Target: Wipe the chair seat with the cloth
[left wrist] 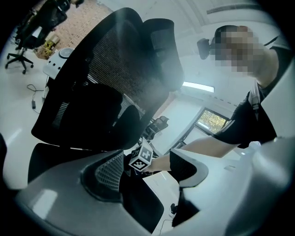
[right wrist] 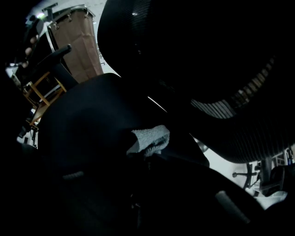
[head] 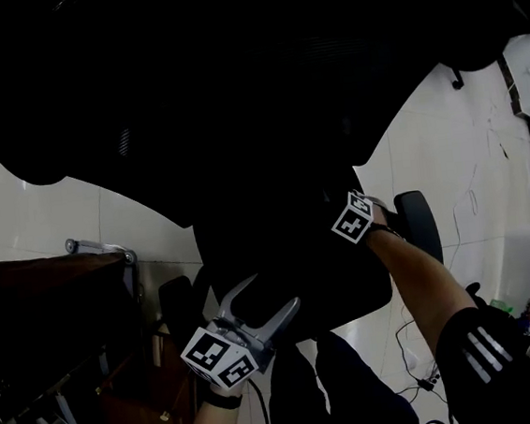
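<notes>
- Pale floor tiles (head: 429, 161) run all round a black office chair. Its tall mesh backrest (head: 231, 69) fills the top of my head view. The light is poor, so much of the chair reads as one dark mass.
- The chair seat (head: 338, 279) lies below the backrest. The cloth (right wrist: 148, 138), a small pale towelling wad, is down on it, near where seat and backrest meet.
- My right gripper (right wrist: 145, 151) has its fingers closed on the cloth. It looks pressed to the seat, though the dark makes contact hard to confirm.
- My left gripper (head: 272, 292) is at the seat's near edge with its fingers spread apart and nothing pinched. I cannot tell whether they touch the rim.
- I judge the wipe to be under way. To do it well I would press the cloth flat and draw long, overlapping strokes from back to front. The grip must be firm, since little cloth shows beyond the fingers.
- An office chair is likely to swivel, so I would brace the seat's rim with the left gripper.
- The backrest looms close over the right gripper, and an armrest (head: 417, 223) stands near its outer side.
- A dark wooden desk (head: 49, 304) crowds the left.
- Open room lies toward the front, though cables (head: 416, 374) trail on the floor there.
</notes>
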Tool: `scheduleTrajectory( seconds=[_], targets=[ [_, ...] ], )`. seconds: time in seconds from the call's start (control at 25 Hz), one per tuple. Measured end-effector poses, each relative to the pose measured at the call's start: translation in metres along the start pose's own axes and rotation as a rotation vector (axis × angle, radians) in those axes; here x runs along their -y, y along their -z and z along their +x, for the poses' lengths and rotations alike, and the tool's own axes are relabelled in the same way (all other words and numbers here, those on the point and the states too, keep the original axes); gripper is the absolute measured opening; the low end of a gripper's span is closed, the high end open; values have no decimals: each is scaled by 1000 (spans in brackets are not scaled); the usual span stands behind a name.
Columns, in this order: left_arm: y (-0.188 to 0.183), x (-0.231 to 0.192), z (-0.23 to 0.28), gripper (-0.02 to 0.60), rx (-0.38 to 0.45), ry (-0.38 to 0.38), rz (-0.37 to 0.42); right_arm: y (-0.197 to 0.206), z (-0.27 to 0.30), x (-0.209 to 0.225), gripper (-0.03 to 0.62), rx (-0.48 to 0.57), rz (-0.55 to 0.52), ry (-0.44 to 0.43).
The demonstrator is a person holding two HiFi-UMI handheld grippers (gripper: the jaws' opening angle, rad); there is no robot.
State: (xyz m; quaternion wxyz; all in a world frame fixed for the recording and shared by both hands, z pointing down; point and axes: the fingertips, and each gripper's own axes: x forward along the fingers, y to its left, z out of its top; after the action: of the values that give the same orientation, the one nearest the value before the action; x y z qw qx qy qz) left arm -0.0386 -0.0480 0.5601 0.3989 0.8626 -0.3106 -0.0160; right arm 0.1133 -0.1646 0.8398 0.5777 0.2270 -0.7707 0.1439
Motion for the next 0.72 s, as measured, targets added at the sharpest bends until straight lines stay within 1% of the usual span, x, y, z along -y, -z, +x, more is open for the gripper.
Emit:
scheduleTrajectory(
  seconds=[0.16, 0.24, 0.28, 0.36, 0.52, 0.64, 0.72],
  targets=[
    [1, 2, 2, 337, -4, 0, 0, 15, -10, 24, 29, -38, 31, 64],
    [-3, 1, -2, 337, -3, -6, 0, 4, -13, 20, 29, -12, 66, 62],
    [-5, 0, -6, 337, -1, -13, 1, -7, -14, 11, 29, 18, 82, 41],
    [-8, -6, -17, 337, 5, -37, 3, -38, -12, -21, 29, 82, 101, -33],
    [-6, -20, -47, 337, 15, -101, -6, -119, 2, -119, 29, 200, 95, -222],
    [-2, -30, -65, 337, 16, -137, -9, -179, 6, -189, 31, 250, 28, -318],
    [1, -35, -74, 337, 21, -156, -11, -201, 10, -225, 29, 251, -38, -361]
  ],
)
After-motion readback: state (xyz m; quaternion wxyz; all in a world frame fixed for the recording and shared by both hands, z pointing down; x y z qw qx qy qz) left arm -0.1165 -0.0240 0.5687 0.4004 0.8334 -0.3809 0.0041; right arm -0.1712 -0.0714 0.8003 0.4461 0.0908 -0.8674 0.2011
